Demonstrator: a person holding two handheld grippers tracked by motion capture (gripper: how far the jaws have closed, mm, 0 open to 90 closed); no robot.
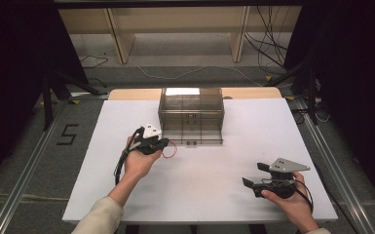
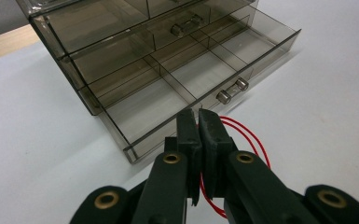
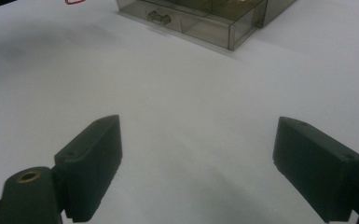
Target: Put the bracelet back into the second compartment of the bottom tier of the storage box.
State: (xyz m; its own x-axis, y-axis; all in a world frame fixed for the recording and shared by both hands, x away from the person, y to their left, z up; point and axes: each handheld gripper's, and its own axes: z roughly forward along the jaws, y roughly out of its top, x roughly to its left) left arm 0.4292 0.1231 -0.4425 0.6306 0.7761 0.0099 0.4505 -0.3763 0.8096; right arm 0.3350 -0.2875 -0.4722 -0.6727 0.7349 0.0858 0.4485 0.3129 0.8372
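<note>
Left gripper view: the left tongs [image 2: 198, 116] pinch a red wire loop [image 2: 247, 135] beside the open drawer [image 2: 177, 70] — the right tongs [image 3: 198, 170] gape wide, empty, over the white surface [image 3: 177, 93]

White table [image 1: 126, 122]: smoky clear drawer box [image 1: 191, 105], bottom drawer [image 1: 197, 137] pulled open

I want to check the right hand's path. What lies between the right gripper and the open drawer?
Bare white table, nothing else: the right gripper view shows its open right gripper facing clear surface up to the open drawer.
</note>
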